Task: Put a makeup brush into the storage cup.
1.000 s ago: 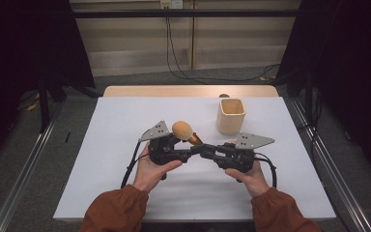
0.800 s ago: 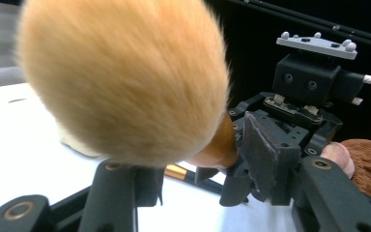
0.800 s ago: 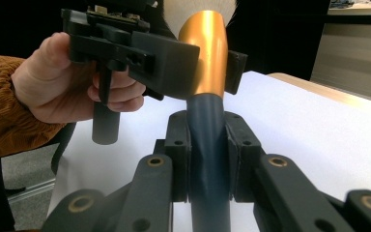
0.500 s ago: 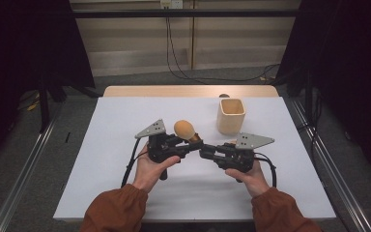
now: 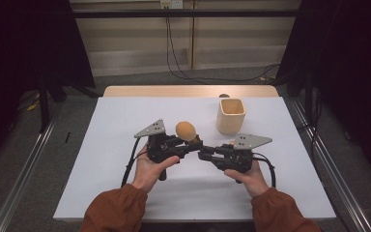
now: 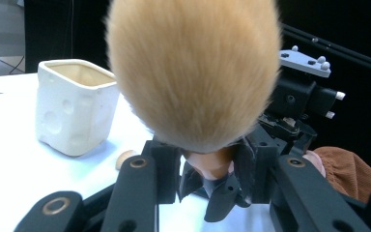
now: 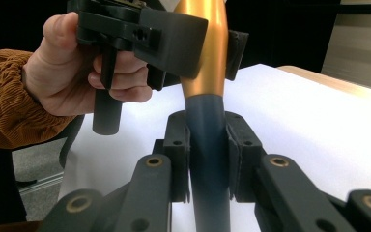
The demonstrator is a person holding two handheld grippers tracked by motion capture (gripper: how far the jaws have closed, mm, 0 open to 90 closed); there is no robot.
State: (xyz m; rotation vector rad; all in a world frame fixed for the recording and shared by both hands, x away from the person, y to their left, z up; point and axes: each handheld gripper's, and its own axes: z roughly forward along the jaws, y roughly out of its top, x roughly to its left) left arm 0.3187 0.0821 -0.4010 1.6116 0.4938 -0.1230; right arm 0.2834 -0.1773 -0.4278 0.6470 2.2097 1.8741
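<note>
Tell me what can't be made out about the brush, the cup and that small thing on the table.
- Brush handle, left gripper view: hidden behind its own bristles.
- Brush tail end, right gripper view: cut off by the bottom edge.
- Cup inside, high view: too small.
- Small round thing beside the cup: unidentifiable, partly hidden behind a jaw.

Left claw (image 5: pixel 193 146), right claw (image 5: pixel 204 155) clamped shut, tips meeting mid-table.

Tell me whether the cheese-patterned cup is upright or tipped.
Upright. The cup stands on its base on the white table, its open mouth facing up, beyond the brush held by both grippers.
</note>
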